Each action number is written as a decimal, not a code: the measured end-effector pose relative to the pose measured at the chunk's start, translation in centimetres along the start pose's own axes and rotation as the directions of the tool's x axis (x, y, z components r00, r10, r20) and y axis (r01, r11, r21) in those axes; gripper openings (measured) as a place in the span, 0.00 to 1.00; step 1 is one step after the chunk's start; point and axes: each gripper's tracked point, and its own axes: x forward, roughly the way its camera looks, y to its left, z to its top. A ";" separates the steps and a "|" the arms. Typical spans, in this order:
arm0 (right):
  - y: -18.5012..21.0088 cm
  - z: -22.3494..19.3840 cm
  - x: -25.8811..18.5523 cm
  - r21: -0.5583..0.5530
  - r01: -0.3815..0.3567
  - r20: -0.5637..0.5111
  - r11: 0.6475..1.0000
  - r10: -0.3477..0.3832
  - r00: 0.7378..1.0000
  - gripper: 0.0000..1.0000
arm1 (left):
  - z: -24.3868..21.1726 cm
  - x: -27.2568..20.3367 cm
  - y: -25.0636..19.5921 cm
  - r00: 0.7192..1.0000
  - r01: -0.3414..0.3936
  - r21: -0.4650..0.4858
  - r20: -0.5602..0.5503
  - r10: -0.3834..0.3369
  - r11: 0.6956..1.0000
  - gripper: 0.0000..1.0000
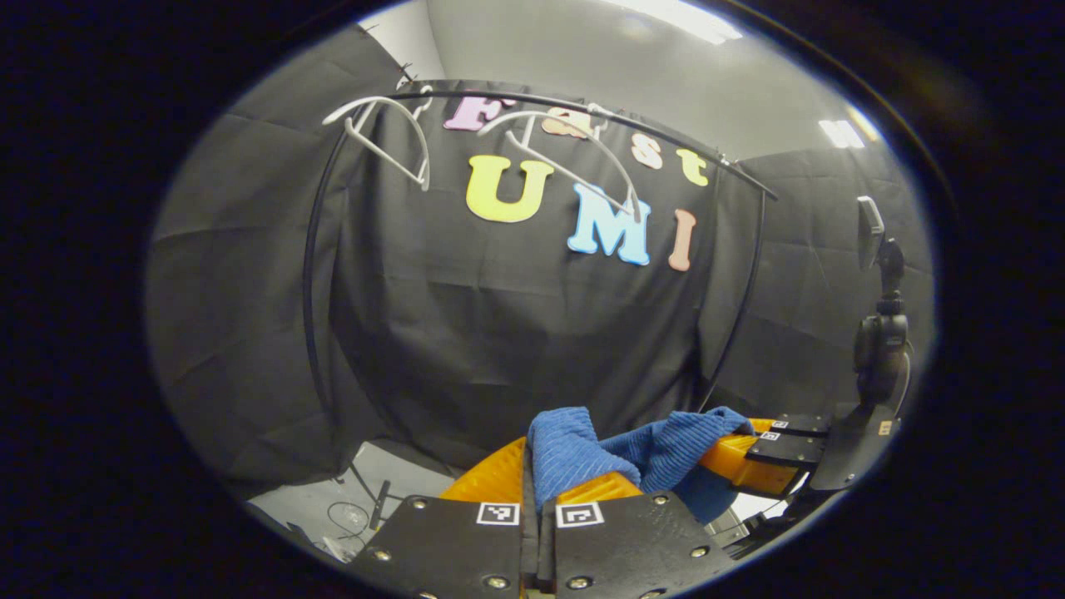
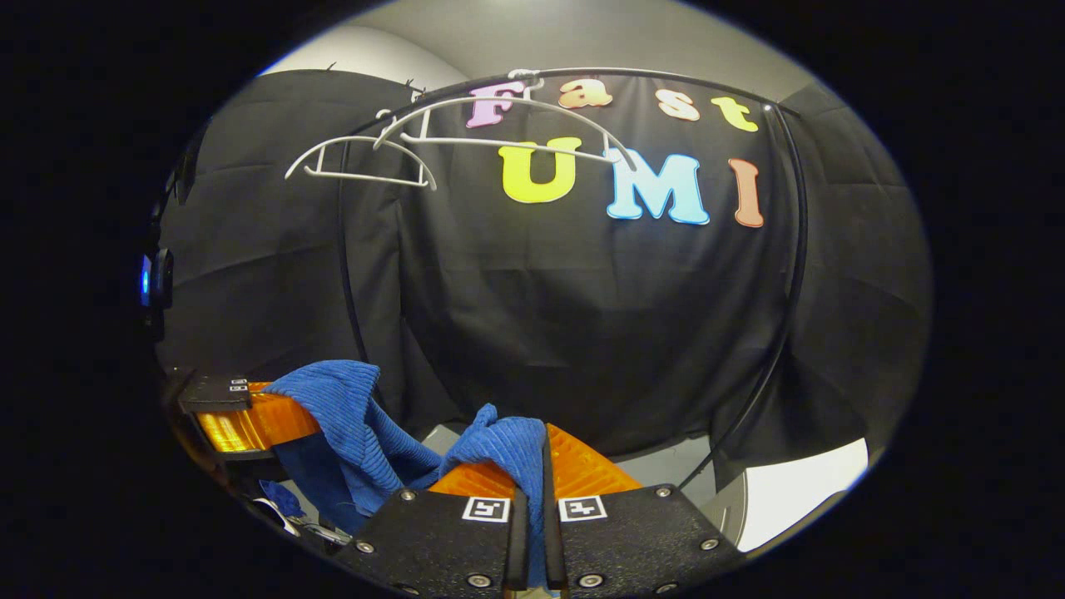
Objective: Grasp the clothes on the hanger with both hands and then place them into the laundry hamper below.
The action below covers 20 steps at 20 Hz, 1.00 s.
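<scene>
Left gripper (image 1: 538, 487): two flat dark plates with a fine-grained finish side by side, parted by a narrow slit, fastened with round silver screws near the edges. One small square black-and-white marker on each plate's front inner corner. Ribbed fingers (image 1: 491, 478) rising ahead of the plates.

Right gripper (image 2: 532, 474): same build, same paired markers, same silver screws, same ribbed fingers (image 2: 582, 466). Seen from afar in the left gripper view: dark marked plates, angular dark body behind.

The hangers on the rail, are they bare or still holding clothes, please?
Bare: both hangers hang empty on the rail, and the blue cloth is off them.
</scene>
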 end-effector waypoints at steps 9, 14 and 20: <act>-1.6 -8.5 0.7 -0.039 0.046 -0.199 0.998 -0.053 0.979 0.09 | -10.3 1.6 1.6 0.975 -0.051 -0.015 -0.217 0.047 0.999 0.06; -1.7 -11.8 1.0 -0.059 0.048 -0.293 0.997 -0.063 0.954 0.13 | -15.6 1.5 2.7 0.939 -0.084 0.010 -0.334 0.083 0.996 0.01; -1.5 -13.3 0.8 -0.067 0.032 -0.312 0.997 -0.051 0.949 0.27 | -20.0 -0.2 3.9 0.887 -0.144 0.023 -0.439 0.140 0.989 0.13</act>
